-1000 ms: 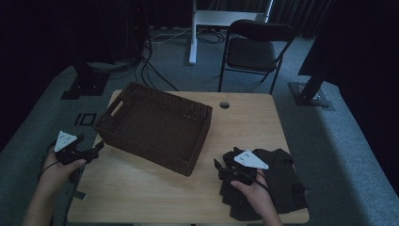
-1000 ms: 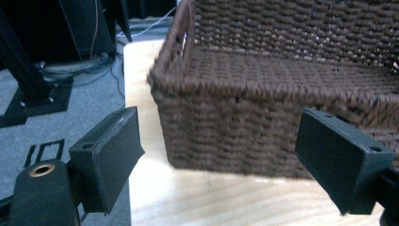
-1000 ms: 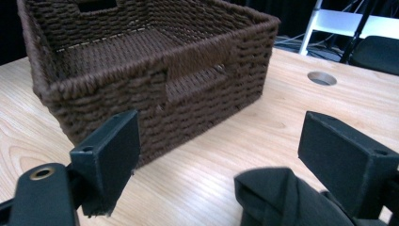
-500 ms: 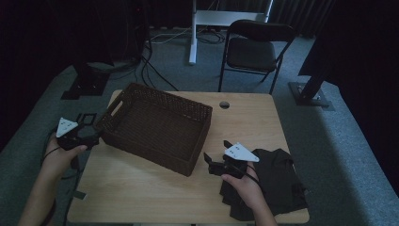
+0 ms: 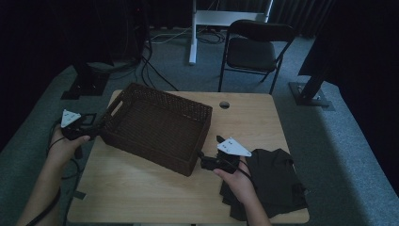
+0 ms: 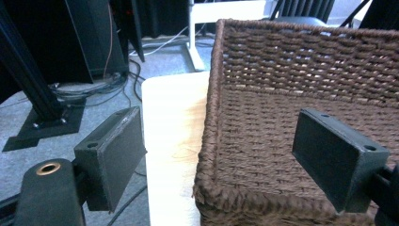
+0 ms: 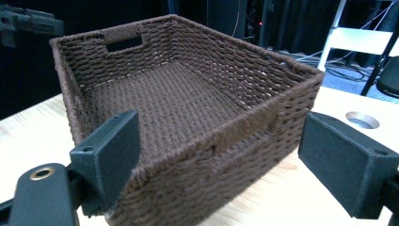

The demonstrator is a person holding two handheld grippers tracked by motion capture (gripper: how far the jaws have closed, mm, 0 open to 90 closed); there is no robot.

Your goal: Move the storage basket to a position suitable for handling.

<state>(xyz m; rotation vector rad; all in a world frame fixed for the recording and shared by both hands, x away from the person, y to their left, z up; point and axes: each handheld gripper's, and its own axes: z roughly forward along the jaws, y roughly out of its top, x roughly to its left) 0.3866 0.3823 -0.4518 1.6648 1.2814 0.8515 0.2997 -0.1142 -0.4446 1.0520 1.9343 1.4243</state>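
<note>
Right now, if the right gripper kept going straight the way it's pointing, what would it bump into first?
Most likely the brown woven basket: the open right gripper points at its near wall, close ahead.

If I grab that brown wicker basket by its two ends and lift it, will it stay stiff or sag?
The basket probably keeps its shape: its woven walls stand upright. It looks empty, so likely light. With both open grippers, the left gripper and right gripper, at opposite ends, it should lift level.
</note>
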